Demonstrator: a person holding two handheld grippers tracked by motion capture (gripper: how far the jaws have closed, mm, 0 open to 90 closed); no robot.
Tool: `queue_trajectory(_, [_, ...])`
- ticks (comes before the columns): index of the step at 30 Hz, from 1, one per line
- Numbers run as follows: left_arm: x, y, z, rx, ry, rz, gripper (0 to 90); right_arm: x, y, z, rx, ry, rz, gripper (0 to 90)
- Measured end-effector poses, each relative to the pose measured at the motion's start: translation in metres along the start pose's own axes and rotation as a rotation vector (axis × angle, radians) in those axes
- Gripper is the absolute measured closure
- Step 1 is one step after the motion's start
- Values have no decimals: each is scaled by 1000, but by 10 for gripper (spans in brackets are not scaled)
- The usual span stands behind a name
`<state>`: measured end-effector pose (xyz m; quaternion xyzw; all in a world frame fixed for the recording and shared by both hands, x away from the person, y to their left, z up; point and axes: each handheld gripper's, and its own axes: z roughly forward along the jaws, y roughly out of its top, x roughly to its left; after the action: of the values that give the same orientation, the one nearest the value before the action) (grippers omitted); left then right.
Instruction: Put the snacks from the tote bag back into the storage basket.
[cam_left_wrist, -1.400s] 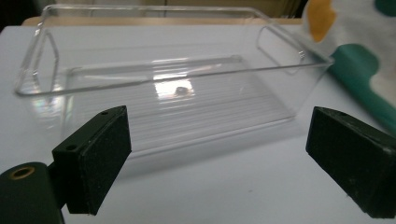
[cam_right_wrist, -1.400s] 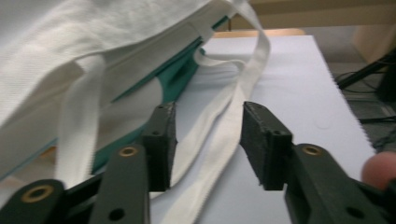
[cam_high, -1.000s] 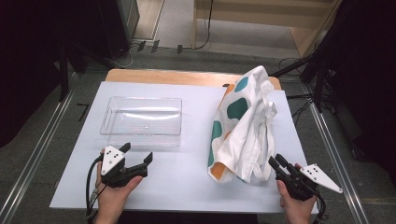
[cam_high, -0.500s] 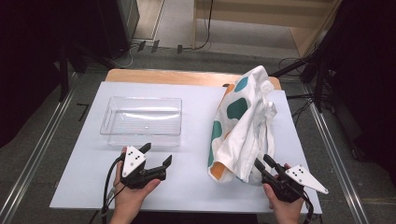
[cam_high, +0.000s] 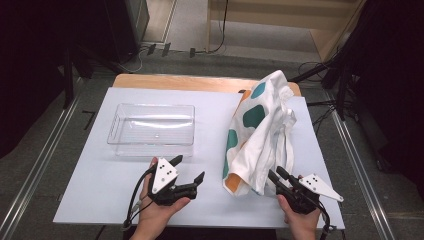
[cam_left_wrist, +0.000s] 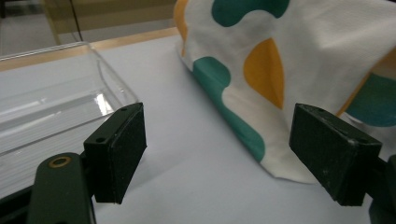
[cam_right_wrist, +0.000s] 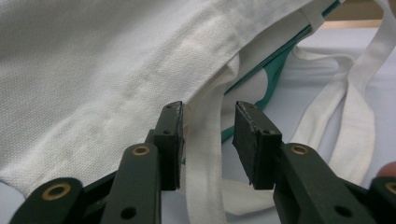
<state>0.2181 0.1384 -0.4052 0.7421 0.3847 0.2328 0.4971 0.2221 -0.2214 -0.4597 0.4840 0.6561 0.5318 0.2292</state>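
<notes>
Both grippers moved inward; left gripper (cam_high: 189, 170) spread wide, right gripper (cam_right_wrist: 205, 140) apart around bag strap (cam_right_wrist: 201, 154), maybe touching.

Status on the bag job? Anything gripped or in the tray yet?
Done: nothing visible; the clear tray is empty and the patterned tote bag lies crumpled beside it.
In hand: right gripper has open fingers around a white strap; left gripper is open, apart from the bag.
Left: grasping and moving it.
</notes>
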Motion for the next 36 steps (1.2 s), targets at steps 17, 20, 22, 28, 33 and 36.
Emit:
queue_trajectory(17, [-38, 16, 21, -14, -122, 33, 192, 12, 2, 16, 28, 64, -31, 887])
queue_trajectory(20, [-40, 15, 22, -10, -133, 37, 191, 15, 3, 19, 32, 68, -30, 891])
queue_trajectory(22, [-42, 15, 23, -14, -144, 34, 191, 18, 3, 22, 30, 70, -37, 893])
queue_trajectory(28, [-53, 17, 27, -23, -203, 54, 184, 24, 3, 30, 38, 85, -42, 892])
queue_trajectory(33, [-63, 19, 36, -3, -191, 57, 179, 26, 3, 33, 44, 95, -28, 892])
queue_trajectory(36, [-73, 18, 45, 14, -156, 76, 171, 26, 3, 35, 48, 101, -26, 892])
